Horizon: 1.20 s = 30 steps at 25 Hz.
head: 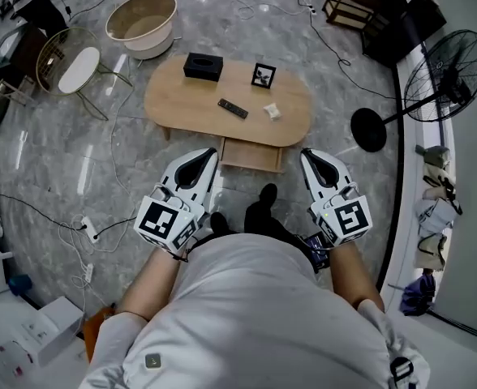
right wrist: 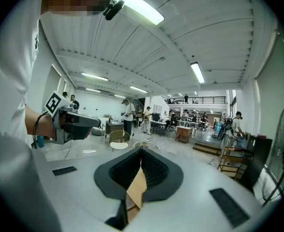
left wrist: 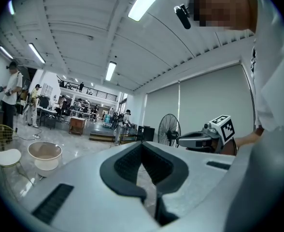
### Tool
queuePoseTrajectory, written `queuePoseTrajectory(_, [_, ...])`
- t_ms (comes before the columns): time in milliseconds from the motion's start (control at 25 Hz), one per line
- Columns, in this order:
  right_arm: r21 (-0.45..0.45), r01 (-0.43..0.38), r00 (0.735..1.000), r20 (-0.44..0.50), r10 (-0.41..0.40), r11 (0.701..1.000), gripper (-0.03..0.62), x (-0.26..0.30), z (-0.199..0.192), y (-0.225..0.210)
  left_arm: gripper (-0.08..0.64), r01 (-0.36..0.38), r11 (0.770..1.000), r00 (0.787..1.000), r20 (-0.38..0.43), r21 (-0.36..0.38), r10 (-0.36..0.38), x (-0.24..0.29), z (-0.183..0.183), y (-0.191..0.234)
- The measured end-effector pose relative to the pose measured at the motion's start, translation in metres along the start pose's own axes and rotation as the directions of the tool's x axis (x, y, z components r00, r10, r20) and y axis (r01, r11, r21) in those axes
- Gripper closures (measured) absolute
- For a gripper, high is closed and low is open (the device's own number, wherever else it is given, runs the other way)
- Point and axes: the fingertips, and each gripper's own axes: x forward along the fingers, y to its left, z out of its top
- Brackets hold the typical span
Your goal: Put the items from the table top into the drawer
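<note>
A low oval wooden table (head: 178,104) carries a black box (head: 203,66), a small black picture frame (head: 264,75), a dark remote (head: 233,109) and a crumpled white item (head: 272,112). Its drawer (head: 251,155) stands pulled out at the near side. My left gripper (head: 210,154) and right gripper (head: 307,154) hover close to my body, short of the table, one on each side of the drawer. Both are shut and hold nothing. In the left gripper view the left gripper (left wrist: 142,143) has its tips together. The right gripper (right wrist: 141,150) shows the same in its own view.
A beige tub (head: 142,23) and a wire chair with a white cushion (head: 70,63) stand left of and beyond the table. A standing fan (head: 441,75) is at the right. Cables and a power strip (head: 88,229) lie on the floor at my left. My feet (head: 263,199) are below the drawer.
</note>
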Motion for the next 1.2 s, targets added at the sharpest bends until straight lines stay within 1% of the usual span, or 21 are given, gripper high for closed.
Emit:
queuePoseTrajectory(280, [0.031,-0.022,1.000,-0.003,0.022,0.999,0.565,0.022,-0.016,-0.059,0.551,-0.040,0.999,0.999,-0.032,0.000,0.040,0.056,-0.004,0.010])
queuePoseTrajectory(480, [0.049,-0.048,0.999,-0.010,0.049,0.998,0.565,0.038,-0.032,-0.115,0.551,-0.065,0.998,0.997,-0.053,-0.013,0.064,0.115,-0.010,0.012])
queuePoseTrajectory(640, [0.067,-0.072,0.997,-0.013,0.073,0.995,0.565,0.047,-0.043,-0.163,0.551,-0.075,0.997,0.995,-0.066,-0.006,0.074,0.165,-0.013,0.008])
queuePoseTrajectory(720, [0.073,-0.089,0.996,-0.017,0.091,0.993,0.565,0.050,-0.049,-0.182,0.551,-0.092,0.996,0.993,-0.069,-0.007,0.091,0.185,-0.014,0.006])
queuePoseTrajectory(840, [0.066,-0.107,0.994,-0.017,0.108,0.992,0.565,0.057,-0.052,-0.203,0.551,-0.115,0.993,0.991,-0.074,-0.015,0.113,0.206,-0.015,0.007])
queuePoseTrajectory(1000, [0.076,-0.103,0.994,-0.022,0.104,0.992,0.563,0.073,-0.058,-0.225,0.551,-0.114,0.993,0.989,-0.091,-0.008,0.113,0.228,-0.016,0.013])
queuePoseTrajectory(1080, [0.093,-0.097,0.994,-0.033,0.100,0.991,0.562,0.082,-0.067,-0.234,0.551,-0.114,0.994,0.988,-0.103,-0.004,0.113,0.238,-0.020,0.020])
queuePoseTrajectory(1200, [0.111,-0.087,0.994,-0.059,0.094,0.990,0.561,0.101,-0.079,-0.245,0.551,-0.111,0.994,0.987,-0.118,-0.020,0.108,0.254,-0.026,0.038])
